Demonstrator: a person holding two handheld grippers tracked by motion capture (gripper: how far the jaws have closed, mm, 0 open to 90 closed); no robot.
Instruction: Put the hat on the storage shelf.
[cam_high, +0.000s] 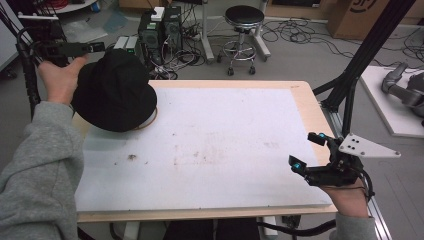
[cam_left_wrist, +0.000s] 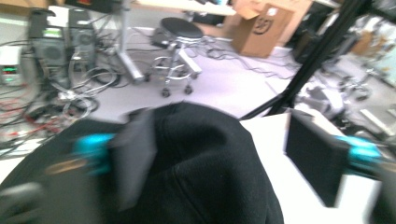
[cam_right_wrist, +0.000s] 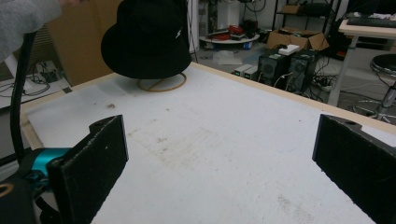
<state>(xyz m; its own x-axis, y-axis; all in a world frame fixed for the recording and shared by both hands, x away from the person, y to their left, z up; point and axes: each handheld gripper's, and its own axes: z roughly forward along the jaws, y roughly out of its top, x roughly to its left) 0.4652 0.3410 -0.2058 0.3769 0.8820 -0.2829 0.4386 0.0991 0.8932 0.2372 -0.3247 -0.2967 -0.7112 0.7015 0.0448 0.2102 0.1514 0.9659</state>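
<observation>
A black hat (cam_high: 114, 91) sits on a round wooden stand (cam_right_wrist: 162, 84) at the table's (cam_high: 300, 95) far left corner. The left gripper (cam_left_wrist: 224, 163) hovers above it, jaws apart, gripping nothing. The right gripper (cam_high: 307, 152) hangs wide open, empty, over the table's right edge.

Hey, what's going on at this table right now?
A person holds a gripper in each hand at a white-topped table. The left gripper is up at the far left corner over a black hat, which sits on a round wooden stand. Its jaws are apart on either side of the hat's crown and don't seem to pinch it. The right gripper waits open at the table's right edge, with nothing between its jaws.
</observation>
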